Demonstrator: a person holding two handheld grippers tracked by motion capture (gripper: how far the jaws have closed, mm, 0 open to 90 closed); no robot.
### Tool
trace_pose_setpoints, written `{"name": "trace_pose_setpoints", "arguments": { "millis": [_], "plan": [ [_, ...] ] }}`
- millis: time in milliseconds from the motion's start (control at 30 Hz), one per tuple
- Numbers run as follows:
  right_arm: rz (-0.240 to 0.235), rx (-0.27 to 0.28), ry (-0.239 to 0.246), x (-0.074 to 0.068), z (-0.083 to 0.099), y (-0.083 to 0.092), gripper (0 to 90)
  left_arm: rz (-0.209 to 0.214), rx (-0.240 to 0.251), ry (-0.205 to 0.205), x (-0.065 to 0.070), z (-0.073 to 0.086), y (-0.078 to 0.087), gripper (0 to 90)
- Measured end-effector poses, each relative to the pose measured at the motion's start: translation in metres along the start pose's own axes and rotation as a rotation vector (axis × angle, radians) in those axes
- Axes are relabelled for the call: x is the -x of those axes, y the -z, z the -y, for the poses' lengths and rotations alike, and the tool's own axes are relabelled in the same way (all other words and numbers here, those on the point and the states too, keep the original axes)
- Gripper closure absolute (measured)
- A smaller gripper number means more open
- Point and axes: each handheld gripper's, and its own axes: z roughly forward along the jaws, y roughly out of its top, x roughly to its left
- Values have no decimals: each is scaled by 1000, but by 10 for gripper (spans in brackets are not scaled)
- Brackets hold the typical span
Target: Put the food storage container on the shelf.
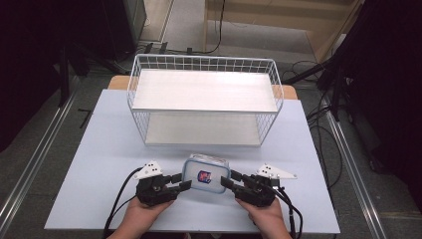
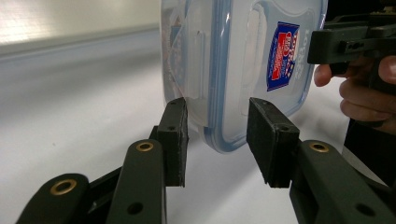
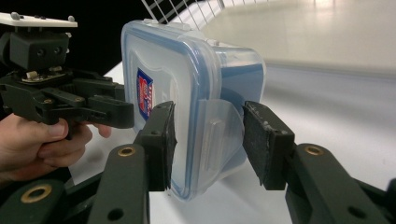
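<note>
Two hands were seen at the near edge of the pale blue surface (image 1: 99, 149), each holding a set of black tongs. The left tongs (image 1: 180, 185) and the right tongs (image 1: 226, 180) were pointed inward at a clear plastic food container (image 1: 205, 177) with a blue-rimmed snap lid and a red-and-blue label, which was placed between them near the front middle of the surface.

In the left gripper view, the left tongs (image 2: 217, 135) were spread, with one edge of the container (image 2: 233, 70) lying in the gap; the one pad looked to be at or very near a side latch, the other stood slightly off the lid. No firm clamp was made out.

In the right gripper view, the right tongs (image 3: 208, 140) were likewise parted around the opposite edge of the container (image 3: 187, 84), a translucent latch flap being seen between the pads. The near pad appeared close against the lid rim; the far pad was apart from the flap.

Farther back, a white wire basket shelf (image 1: 204, 94) with two white tiers was standing on the surface, well apart from the container.
</note>
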Motion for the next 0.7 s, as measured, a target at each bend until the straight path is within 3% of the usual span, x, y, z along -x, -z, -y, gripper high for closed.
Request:
{"name": "trace_pose_setpoints", "arguments": {
  "millis": [133, 433, 700],
  "plan": [
    [-11, 29, 32, -5, -5, 0, 564, -14, 31, -21, 3, -2, 7, 598],
    [-25, 71, 54, -12, -12, 5, 562, -30, 78, -62, 11, -11, 15, 597],
    [-26, 142, 85, -18, -33, 14, 557, -39, 143, -102, 22, -34, 21, 598]
  ]
}}
